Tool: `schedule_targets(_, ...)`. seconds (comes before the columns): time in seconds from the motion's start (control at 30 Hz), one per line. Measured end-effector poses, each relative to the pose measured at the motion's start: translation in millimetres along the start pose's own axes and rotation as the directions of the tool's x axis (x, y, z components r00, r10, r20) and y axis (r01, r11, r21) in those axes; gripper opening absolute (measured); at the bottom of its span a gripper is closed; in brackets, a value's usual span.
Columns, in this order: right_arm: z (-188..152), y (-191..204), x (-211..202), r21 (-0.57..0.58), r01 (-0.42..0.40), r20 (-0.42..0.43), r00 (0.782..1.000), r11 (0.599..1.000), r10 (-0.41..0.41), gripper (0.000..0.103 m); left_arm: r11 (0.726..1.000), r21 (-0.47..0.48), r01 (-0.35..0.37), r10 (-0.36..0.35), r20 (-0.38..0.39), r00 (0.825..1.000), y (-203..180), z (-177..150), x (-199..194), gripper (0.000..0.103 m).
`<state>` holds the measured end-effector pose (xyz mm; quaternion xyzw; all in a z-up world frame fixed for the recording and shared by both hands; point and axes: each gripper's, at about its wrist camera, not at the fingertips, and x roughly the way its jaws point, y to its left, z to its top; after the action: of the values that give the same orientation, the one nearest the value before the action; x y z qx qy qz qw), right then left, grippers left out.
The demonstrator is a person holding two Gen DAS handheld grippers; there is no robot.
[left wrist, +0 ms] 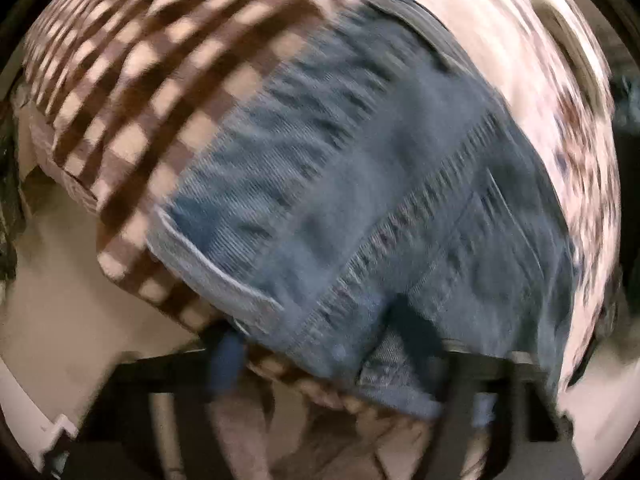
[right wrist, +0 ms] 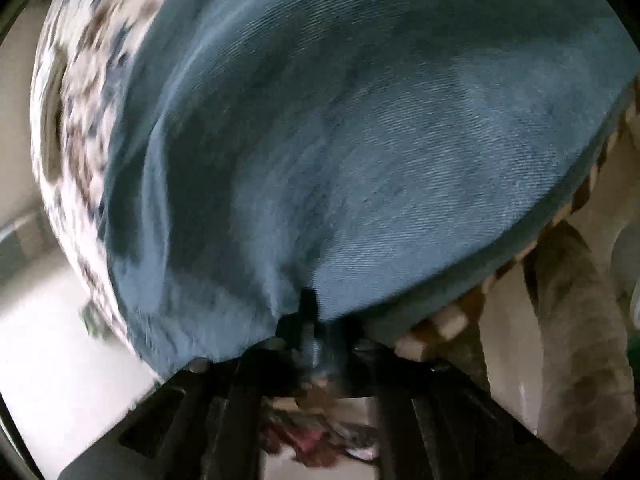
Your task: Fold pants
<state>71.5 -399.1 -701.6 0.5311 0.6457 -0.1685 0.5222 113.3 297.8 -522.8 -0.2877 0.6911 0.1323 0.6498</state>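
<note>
Blue denim pants (right wrist: pixel 340 140) pinched in right gripper (right wrist: pixel 310 312); left gripper (left wrist: pixel 320 344) half-open beneath them.

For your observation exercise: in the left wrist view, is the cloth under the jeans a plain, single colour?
No: the cloth beside and under the blue jeans shows a brown and cream check pattern.

Faded blue denim pants (left wrist: pixel 340 184) over brown-and-cream checked cloth (left wrist: pixel 132 80)

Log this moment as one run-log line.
task: fold pants | item: blue denim pants on brown checked cloth | right gripper: shut on denim | left gripper: grip unclear | views: blurred
</note>
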Motion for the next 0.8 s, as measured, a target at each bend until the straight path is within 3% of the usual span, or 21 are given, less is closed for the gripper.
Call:
schedule_targets(0.07, -12.8, 3.0, -6.6, -0.019, 0.036, 0.040, 0.999, 0.999, -0.035, 0.004, 1.000, -0.019, 0.016, -0.015, 0.050, 0.999, 9.9, 2.8, -11.3, 0.028)
schedule_targets(0.1, -20.1, 8.1, -10.6, -0.060, 0.075, 0.058, 0.996, 0.995, -0.072, 0.004, 1.000, -0.008, 0.017, -0.016, 0.069, 0.997, 13.4, 3.9, -19.2, 0.024)
schedule_targets(0.2, -42.9, 17.1, -18.7, -0.132, 0.137, 0.076, 0.989, 0.982, -0.128, 0.004, 0.999, 0.041, -0.006, 0.001, 0.106, 0.994, 18.5, -2.7, -38.3, 0.023)
schedule_targets(0.33, -60.3, 16.9, -20.9, -0.183, 0.183, 0.085, 0.982, 0.966, -0.170, 0.004, 0.997, 0.064, -0.041, 0.035, 0.080, 0.996, -16.6, -14.5, -32.9, 0.023)
schedule_targets(0.53, -36.5, 8.9, 10.9, -0.143, 0.199, 0.017, 0.980, 0.970, -0.199, 0.006, 0.997, 0.051, -0.058, 0.056, 0.027, 0.998, -24.4, -1.8, -9.5, 0.029)
schedule_targets(0.63, -27.1, 22.7, 15.7, -0.216, 0.211, -0.026, 0.975, 0.953, -0.221, 0.013, 0.989, 0.110, -0.097, 0.096, 0.007, 0.995, -41.0, -2.5, -12.7, 0.033)
schedule_targets(0.73, -28.2, 17.5, -5.1, -0.223, 0.144, -0.026, 0.988, 0.964, -0.154, 0.022, 0.965, 0.204, -0.164, 0.158, 0.045, 0.986, -64.2, -15.6, -26.0, 0.045)
schedule_targets(0.8, -23.1, -1.0, -32.8, -0.176, 0.125, 0.027, 0.992, 0.976, -0.122, 0.023, 0.933, 0.288, -0.216, 0.200, 0.083, 0.976, -90.3, -28.3, -30.5, 0.080)
